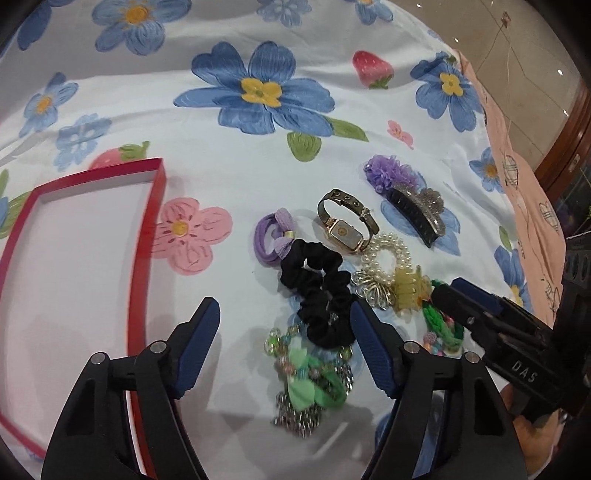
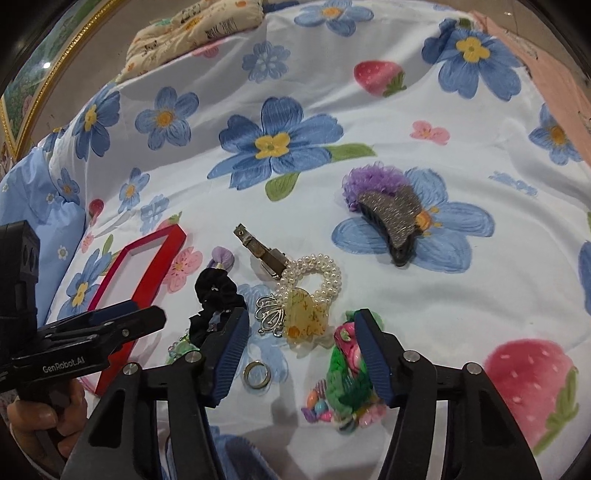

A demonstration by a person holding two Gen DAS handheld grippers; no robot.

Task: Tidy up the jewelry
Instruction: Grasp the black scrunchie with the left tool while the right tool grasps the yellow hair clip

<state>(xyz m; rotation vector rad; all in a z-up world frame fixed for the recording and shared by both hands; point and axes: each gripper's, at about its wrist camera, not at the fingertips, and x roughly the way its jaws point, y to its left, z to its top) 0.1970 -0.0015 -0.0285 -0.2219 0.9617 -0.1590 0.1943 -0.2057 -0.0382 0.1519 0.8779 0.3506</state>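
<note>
Jewelry is heaped on the floral bedsheet (image 1: 258, 155), the black scrunchie (image 1: 321, 295) at twelve o'clock between the spread, empty fingers of the left tool (image 1: 284, 328). The right tool (image 2: 301, 354), likewise open and empty, is poised at the heap's three o'clock; the red box (image 1: 146, 236) is found at nine

Jewelry pile (image 1: 343, 280) lies clustered on the sheet, right of the empty red-rimmed box (image 1: 74, 258).

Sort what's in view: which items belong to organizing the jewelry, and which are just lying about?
Job:
red box
gold watch
pearl bracelet
ring
black scrunchie
purple hair tie
glitter claw clip

Lying about:
floral bedsheet
folded patterned cloth
</note>
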